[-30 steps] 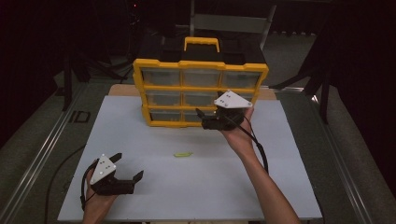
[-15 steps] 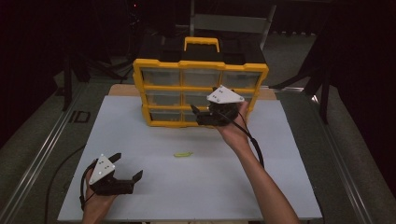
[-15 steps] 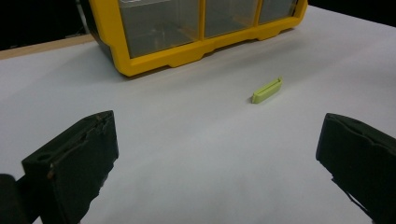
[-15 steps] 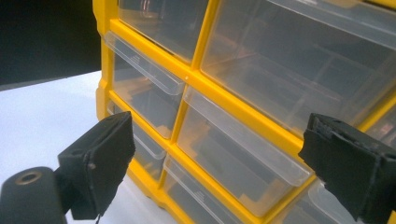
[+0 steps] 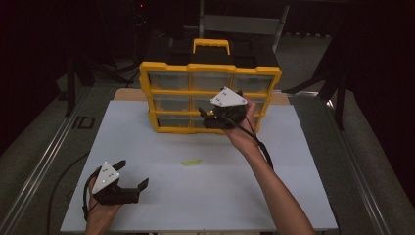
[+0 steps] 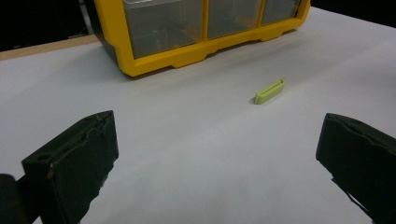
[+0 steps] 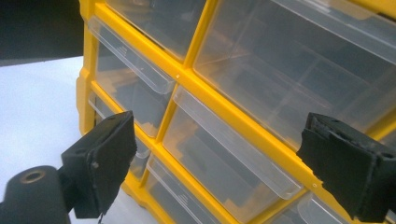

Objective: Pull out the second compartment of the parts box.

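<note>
A yellow drawer cabinet with clear drawers stands at the back of the white board. My right gripper is raised in front of its middle and lower drawers and is open. In the right gripper view the jaws straddle the lip handle of a clear drawer in the yellow frame, without touching it. A small light-green bar lies flat on the board. My left gripper rests open near the front left, with the green bar well ahead of its jaws and the cabinet beyond.
The white board covers the table; metal rails run along both sides. The cabinet has a yellow carry handle on top. Dark stands and a chair sit behind the table.
My right gripper has shifted left along the cabinet front and slightly closer to the drawers. The left gripper and the green bar have stayed put.
</note>
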{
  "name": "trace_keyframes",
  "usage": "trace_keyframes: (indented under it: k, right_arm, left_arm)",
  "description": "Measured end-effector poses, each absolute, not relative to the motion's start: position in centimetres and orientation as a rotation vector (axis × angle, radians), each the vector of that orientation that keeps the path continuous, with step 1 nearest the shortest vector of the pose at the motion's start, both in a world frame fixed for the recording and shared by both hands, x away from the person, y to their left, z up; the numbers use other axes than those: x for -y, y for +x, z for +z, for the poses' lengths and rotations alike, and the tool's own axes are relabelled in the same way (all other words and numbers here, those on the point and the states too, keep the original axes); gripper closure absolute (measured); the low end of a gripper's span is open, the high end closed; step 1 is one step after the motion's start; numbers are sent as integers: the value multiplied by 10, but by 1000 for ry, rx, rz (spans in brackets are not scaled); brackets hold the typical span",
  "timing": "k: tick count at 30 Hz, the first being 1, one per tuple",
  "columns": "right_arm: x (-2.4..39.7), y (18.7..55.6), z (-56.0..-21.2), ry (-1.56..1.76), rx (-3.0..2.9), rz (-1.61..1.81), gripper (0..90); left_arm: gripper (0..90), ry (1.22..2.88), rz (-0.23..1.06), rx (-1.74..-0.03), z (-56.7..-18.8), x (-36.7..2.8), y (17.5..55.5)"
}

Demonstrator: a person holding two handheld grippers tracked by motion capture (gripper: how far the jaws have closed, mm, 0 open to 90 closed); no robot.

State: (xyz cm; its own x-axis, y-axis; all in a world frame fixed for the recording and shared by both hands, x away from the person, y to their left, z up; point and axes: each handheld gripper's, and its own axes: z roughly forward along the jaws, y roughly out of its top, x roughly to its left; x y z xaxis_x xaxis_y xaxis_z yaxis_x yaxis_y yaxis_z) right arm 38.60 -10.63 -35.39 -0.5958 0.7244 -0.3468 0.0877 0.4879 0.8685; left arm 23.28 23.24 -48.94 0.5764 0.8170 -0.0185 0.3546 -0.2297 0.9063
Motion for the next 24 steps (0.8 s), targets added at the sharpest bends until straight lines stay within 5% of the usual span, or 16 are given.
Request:
trace_keyframes:
  k: [24]
  right_arm:
    - [89,389,-354,524,-1979,851,95]
  left_arm:
    - [1,1820,582,-960,-490,-233,233]
